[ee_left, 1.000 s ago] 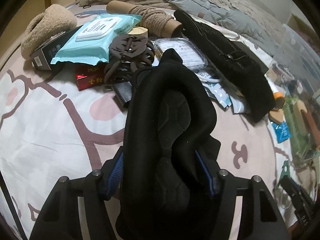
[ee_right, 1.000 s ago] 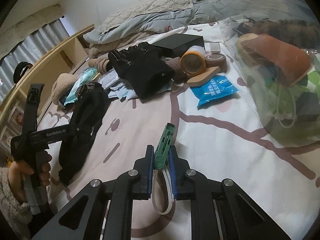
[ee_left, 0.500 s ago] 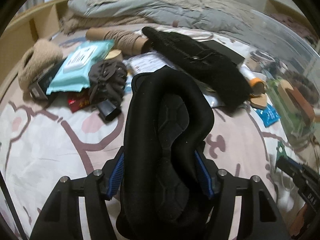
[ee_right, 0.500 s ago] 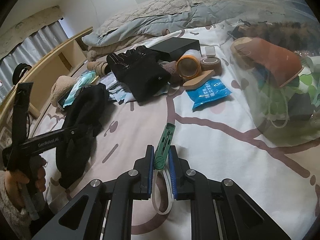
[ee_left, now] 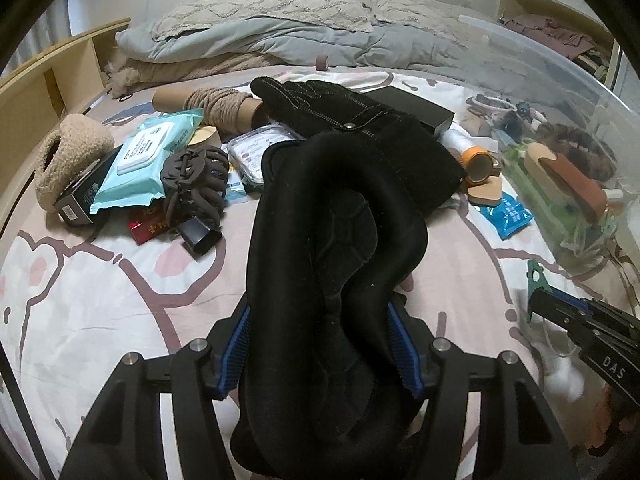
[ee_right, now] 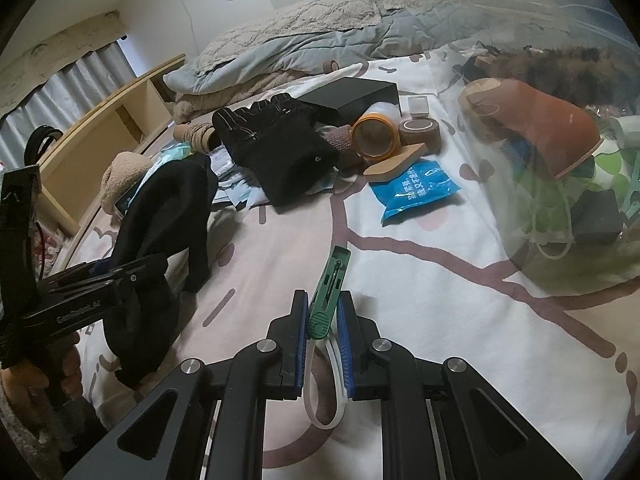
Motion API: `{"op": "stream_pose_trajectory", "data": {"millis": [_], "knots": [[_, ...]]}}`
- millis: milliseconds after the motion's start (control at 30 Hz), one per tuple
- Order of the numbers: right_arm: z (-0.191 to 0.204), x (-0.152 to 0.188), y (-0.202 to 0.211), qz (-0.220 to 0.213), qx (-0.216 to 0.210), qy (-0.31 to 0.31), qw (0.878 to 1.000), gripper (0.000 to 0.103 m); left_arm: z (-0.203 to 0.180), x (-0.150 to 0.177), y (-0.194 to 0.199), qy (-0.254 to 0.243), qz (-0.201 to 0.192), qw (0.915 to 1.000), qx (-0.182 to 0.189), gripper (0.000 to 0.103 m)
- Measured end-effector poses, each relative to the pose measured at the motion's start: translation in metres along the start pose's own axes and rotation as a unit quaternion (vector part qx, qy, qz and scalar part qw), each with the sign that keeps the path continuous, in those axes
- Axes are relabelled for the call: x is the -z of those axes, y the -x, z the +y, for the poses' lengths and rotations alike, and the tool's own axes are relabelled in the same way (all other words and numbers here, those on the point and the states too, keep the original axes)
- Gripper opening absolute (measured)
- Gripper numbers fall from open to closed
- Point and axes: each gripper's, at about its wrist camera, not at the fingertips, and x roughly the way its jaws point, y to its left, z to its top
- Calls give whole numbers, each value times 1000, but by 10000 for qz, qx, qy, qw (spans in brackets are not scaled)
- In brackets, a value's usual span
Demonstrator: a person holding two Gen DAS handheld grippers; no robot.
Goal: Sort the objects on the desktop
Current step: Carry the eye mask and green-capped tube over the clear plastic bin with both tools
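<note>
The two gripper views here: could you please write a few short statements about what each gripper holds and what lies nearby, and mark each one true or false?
1. The left gripper holds a black padded fabric item. True.
2. The right gripper is empty. False: it is shut on a green clip with a white loop.
3. The blue packet lies on the bed sheet beside a tan wedge. True.
4. The brown hair claw sits inside the clear plastic bin. False: it lies on the sheet next to the pale blue wipes pack.
</note>
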Motion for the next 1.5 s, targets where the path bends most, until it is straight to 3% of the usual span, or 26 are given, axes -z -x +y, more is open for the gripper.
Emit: {"op": "stream_pose_trajectory", "data": {"millis": [533, 833, 1233, 1500], "knots": [[27, -30, 64, -544, -160, 503, 9971, 15, -7, 5, 34, -111, -327, 9992, 224, 61], [29, -48, 113, -837, -75, 608, 9946, 15, -23, -1, 60, -444, -565, 9963, 462, 61], [30, -94, 171, -1260, 66, 718, 9894, 15, -42, -38, 101, -662, -1018, 9891, 836, 61], [28, -133, 192, -1332, 225, 691, 9884, 15, -71, -82, 133, -936, -1451, 9783, 1148, 61]]}}
